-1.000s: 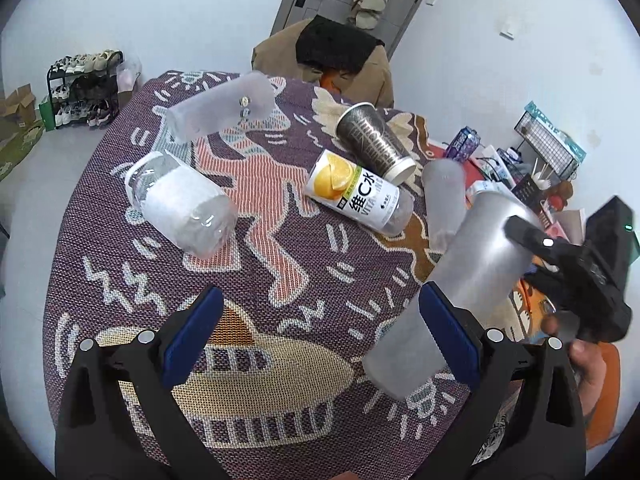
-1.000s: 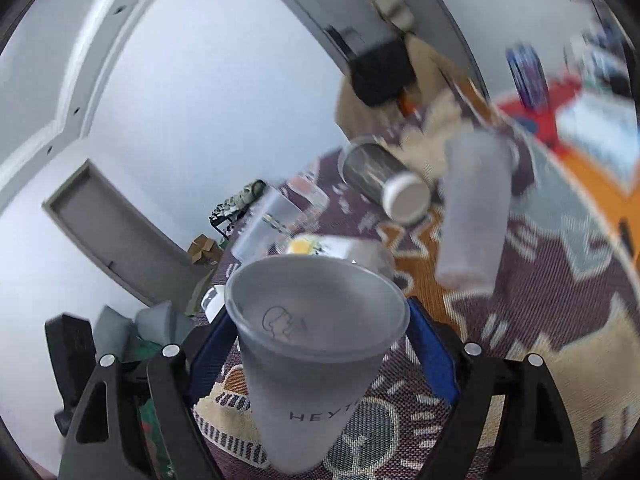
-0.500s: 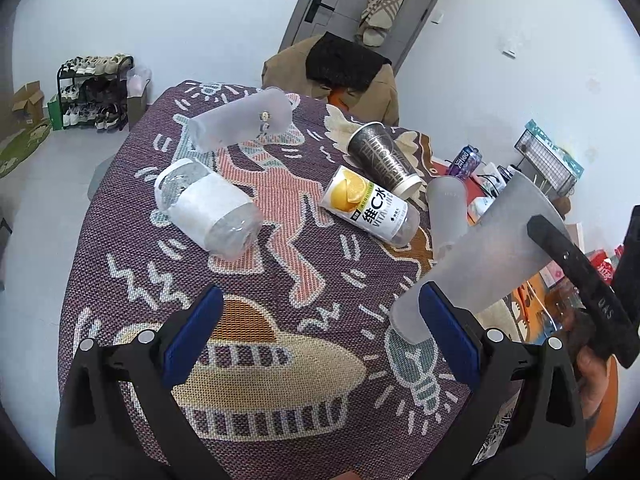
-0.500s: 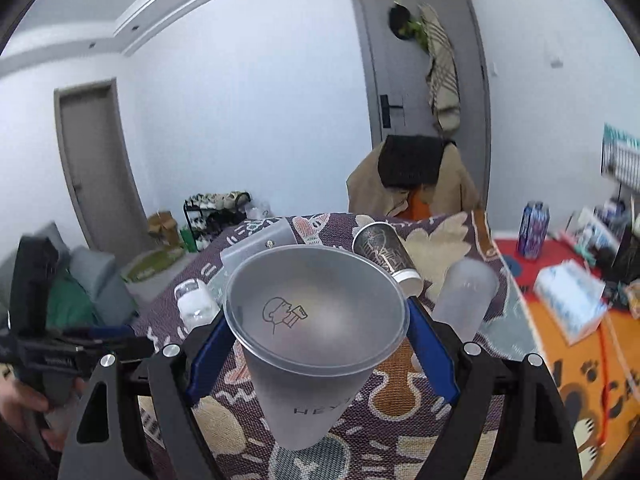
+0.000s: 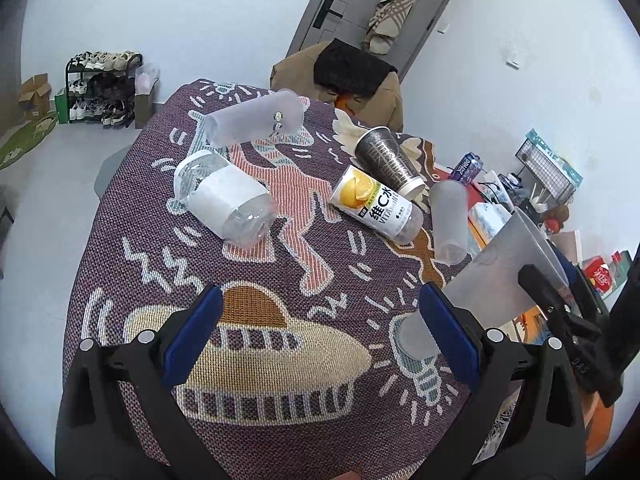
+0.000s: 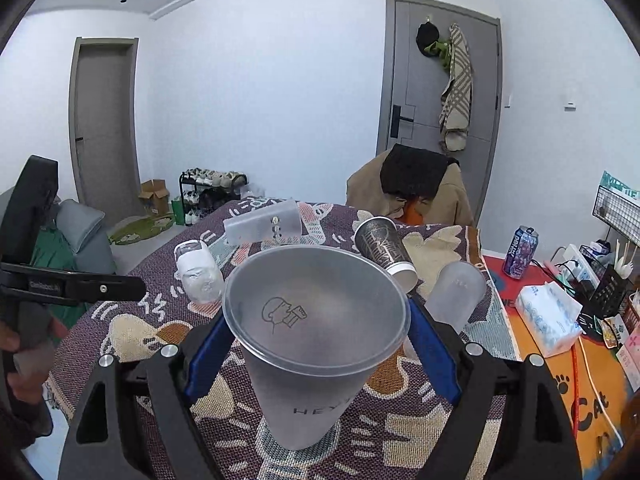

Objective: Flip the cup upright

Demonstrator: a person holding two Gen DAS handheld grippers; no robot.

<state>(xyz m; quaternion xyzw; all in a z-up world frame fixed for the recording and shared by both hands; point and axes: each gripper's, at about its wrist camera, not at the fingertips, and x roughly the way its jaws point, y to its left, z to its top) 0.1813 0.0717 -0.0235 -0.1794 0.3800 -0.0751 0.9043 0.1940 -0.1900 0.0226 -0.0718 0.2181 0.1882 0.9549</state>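
Right claw (image 6: 318,354) clamps the frosted plastic cup (image 6: 316,344) just under its rim, mouth up, base low over the table (image 6: 436,428). Thin, light, slick walls (likely to buckle); grip gently near the stiffer rim. Left claw (image 5: 318,350) wide, empty. Beyond: toppled cups.

Left wrist view: table (image 5: 120,216) seen steeply from above, near edge. Right wrist view: low, level, roomward. Shared: patterned cloth (image 6: 432,240), door (image 5: 360,12).
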